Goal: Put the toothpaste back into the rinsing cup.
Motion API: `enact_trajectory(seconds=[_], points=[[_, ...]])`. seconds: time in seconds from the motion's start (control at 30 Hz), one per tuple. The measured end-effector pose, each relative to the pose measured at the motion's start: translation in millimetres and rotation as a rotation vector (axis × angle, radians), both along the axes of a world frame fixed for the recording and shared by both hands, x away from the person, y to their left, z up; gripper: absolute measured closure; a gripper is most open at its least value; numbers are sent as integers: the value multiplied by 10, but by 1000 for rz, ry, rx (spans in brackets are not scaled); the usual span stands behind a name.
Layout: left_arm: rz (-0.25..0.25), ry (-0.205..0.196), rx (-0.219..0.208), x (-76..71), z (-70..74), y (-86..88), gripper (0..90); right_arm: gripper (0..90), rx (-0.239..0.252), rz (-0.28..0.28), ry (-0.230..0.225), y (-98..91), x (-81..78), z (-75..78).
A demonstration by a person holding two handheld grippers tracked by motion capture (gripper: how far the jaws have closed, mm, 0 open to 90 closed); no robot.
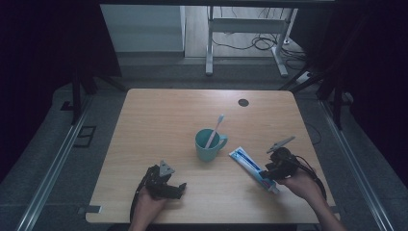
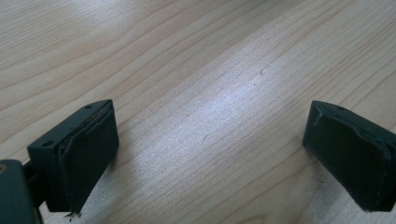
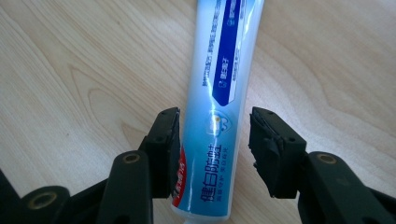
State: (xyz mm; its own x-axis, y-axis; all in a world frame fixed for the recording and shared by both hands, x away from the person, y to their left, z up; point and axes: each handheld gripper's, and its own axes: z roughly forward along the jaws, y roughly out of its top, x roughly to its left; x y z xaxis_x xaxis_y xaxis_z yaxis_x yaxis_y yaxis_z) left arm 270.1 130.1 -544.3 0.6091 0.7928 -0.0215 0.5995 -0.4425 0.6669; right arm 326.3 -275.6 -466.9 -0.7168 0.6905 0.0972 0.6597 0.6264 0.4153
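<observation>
A white and blue toothpaste tube [image 1: 248, 163] lies flat on the wooden table [image 1: 163, 120], right of a teal mug [image 1: 207, 148] that holds a toothbrush [image 1: 215, 129]. My right gripper [image 1: 267, 174] straddles the cap end of the tube [image 3: 222, 70]. In the right gripper view [image 3: 215, 126] its jaws are open, the left one against the tube and the right one a small gap away. My left gripper [image 1: 179, 188] rests at the table's near left, open, with bare wood between its jaws [image 2: 210, 154].
A small black disc [image 1: 243, 102] is set into the table near its far edge. Beyond the table stand a white desk frame [image 1: 245, 43] and loose cables [image 1: 262, 43] on the floor. Metal rails [image 1: 53, 163] run along both sides.
</observation>
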Motion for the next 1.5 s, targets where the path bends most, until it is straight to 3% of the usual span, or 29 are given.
enact_trajectory(seconds=[0.4,0.8,1.2,1.5], points=[[1,1,-1,-1,0,-1,36,521,-136,7,115,271,198,-44],[2,1,-2,-1,0,-1,36,514,-270,-9,186,514,370,-143],[0,0,0,0,0,0,36,477,-329,-25,265,640,531,-280],[-1,0,0,0,0,1,36,510,-343,-40,277,655,550,-299]])
